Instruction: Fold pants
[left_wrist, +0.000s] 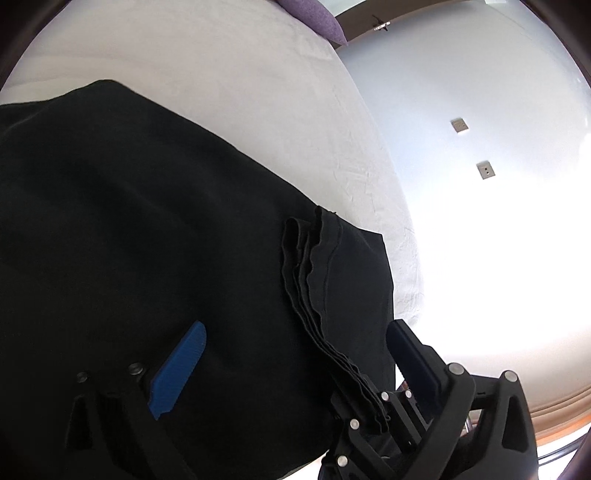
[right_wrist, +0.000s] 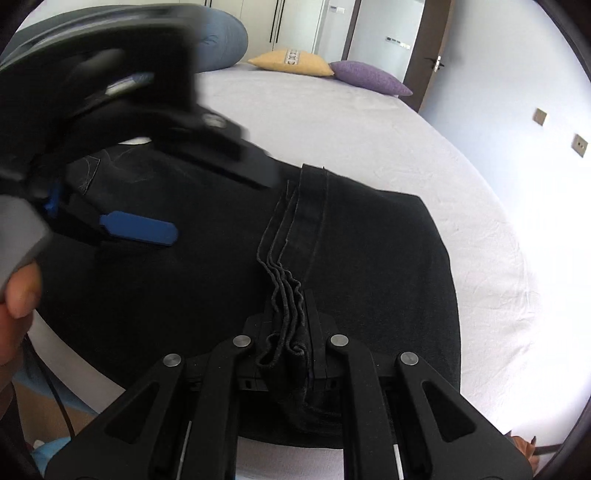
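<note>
While the black pants (right_wrist: 207, 280) were laid folded across the white bed (right_wrist: 369, 122), with the stacked hem edges (right_wrist: 284, 243) running down the middle of the pile toward the near edge, the right gripper (right_wrist: 291, 325) was seen pressed almost together and pinching those bunched hem layers between its fingers. The left gripper (left_wrist: 295, 354) was found spread wide, with nothing pinched; one blue pad (left_wrist: 179, 369) was seen lying over the dark cloth and the other finger (left_wrist: 410, 354) was placed beyond the hem stack, so the layered edge (left_wrist: 314, 280) was straddled without being clamped. In the right wrist view the left gripper (right_wrist: 110, 210) was seen blurred at upper left above the pants, a blue pad (right_wrist: 138, 228) pointing across the fabric, and a hand (right_wrist: 18, 295) was visible at the left edge. The far end of the bed was occupied by a yellow pillow (right_wrist: 291, 62), a purple pillow (right_wrist: 369, 78) and a grey-blue cushion (right_wrist: 221, 40). A door (right_wrist: 424, 66) and two wall plates (right_wrist: 579, 144) were visible at the right. Whether the pants' upper fold was fully flat could not be told from the dark fabric.
</note>
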